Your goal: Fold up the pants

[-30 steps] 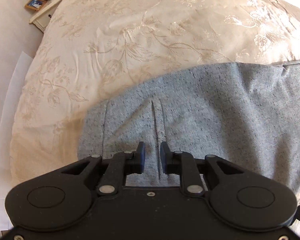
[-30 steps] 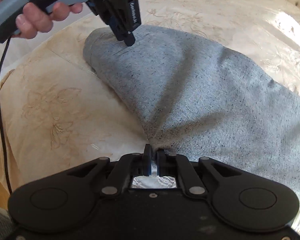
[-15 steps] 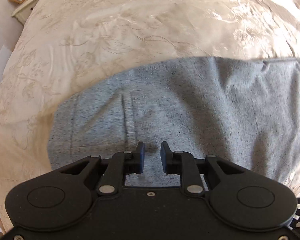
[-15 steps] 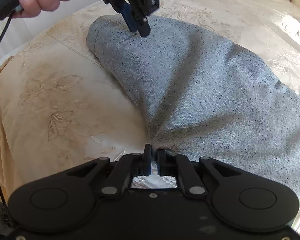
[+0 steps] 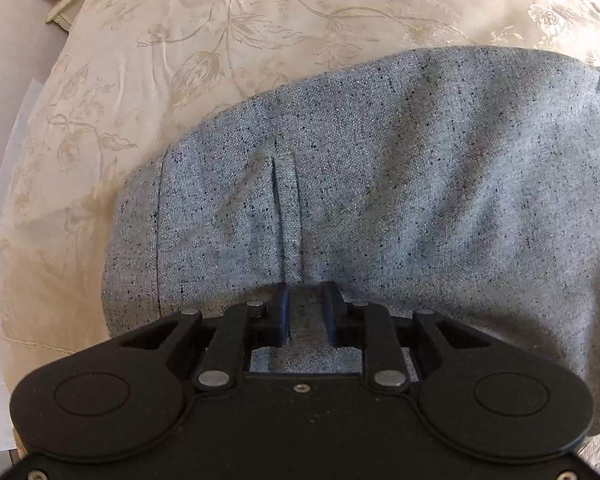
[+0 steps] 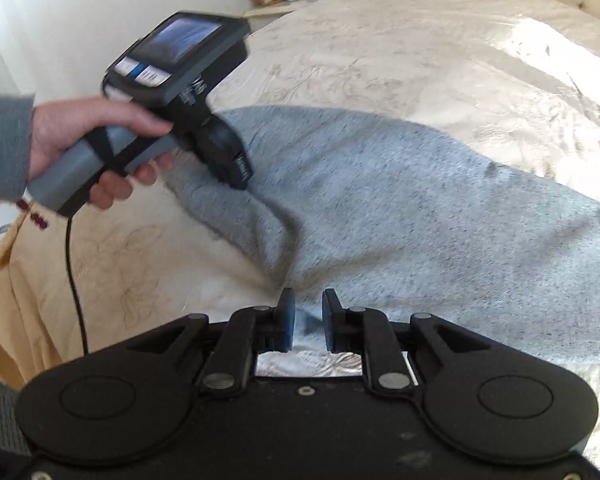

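Pants of speckled grey woven cloth (image 5: 380, 184) lie spread across the cream floral-embroidered bedspread (image 5: 220, 40), the waistband end with its narrow belt loop (image 5: 286, 208) nearest the left wrist camera and the rest trailing off to the right. They look soft, light and limp, a cloth that will drape and crease rather than hold a shape, with enough weave to give the pads a good bite and little chance of slipping; the stitched waistband and the doubled edges seem the firmest places to pinch, since a single layer in the middle would only tent up. Left gripper (image 5: 308, 312) points steeply down onto the waistband just below the belt loop, its jaws partly open with grey cloth showing in the gap but not pinched; from the right wrist view its tip looks to be touching the fabric, though blur makes that uncertain. Right gripper (image 6: 308, 320) sits at the near edge of the pants, its jaws opening, a dark fold of cloth between them that the pads no longer press
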`<state>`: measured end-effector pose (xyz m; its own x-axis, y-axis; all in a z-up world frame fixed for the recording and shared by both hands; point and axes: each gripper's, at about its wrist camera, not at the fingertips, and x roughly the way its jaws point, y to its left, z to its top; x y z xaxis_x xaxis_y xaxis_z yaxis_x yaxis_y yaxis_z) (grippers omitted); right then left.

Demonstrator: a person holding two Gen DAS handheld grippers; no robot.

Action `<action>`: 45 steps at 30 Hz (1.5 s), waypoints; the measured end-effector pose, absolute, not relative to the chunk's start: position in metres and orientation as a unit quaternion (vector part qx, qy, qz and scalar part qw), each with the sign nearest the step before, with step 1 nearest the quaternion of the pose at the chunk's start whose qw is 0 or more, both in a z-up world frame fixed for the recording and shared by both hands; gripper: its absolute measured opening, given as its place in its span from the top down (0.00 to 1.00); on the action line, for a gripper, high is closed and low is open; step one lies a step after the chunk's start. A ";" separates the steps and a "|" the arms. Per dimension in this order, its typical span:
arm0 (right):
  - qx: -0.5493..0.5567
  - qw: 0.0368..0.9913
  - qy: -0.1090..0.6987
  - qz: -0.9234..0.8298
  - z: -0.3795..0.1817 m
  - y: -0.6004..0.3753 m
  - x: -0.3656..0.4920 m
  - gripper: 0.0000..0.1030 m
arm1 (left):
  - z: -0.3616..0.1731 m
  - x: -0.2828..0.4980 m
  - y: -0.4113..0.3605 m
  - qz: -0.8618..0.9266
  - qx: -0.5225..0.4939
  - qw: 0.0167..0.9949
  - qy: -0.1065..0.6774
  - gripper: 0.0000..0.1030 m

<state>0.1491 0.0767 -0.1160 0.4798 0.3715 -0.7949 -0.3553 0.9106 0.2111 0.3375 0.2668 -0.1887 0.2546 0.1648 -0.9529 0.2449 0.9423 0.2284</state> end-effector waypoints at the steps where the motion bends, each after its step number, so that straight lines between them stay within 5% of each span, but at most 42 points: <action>1: 0.017 0.861 0.467 0.200 -0.119 0.073 0.156 0.83 | -0.188 0.339 0.267 -0.028 0.171 0.773 0.610 0.70; 7: -0.002 0.808 0.570 0.149 -0.179 0.061 0.181 0.89 | -0.173 0.323 0.247 -0.026 0.196 0.773 0.603 0.73; 16: 0.042 0.825 0.546 0.140 -0.158 0.032 0.136 0.86 | -0.141 0.256 0.176 -0.177 0.144 0.772 0.593 0.74; 26: 0.063 0.825 0.548 0.124 -0.151 0.028 0.118 0.86 | -0.156 0.186 0.139 -0.215 0.229 0.774 0.550 0.69; 38: 0.061 0.826 0.546 0.124 -0.150 0.022 0.114 0.86 | -0.165 0.191 0.131 -0.175 0.239 0.780 0.551 0.69; 39: 0.062 0.827 0.545 0.123 -0.149 0.022 0.113 0.86 | -0.168 0.193 0.131 -0.171 0.241 0.775 0.558 0.75; 45: 0.065 0.834 0.534 0.124 -0.143 0.025 0.116 0.86 | -0.144 0.201 0.152 -0.167 0.154 0.790 0.569 0.75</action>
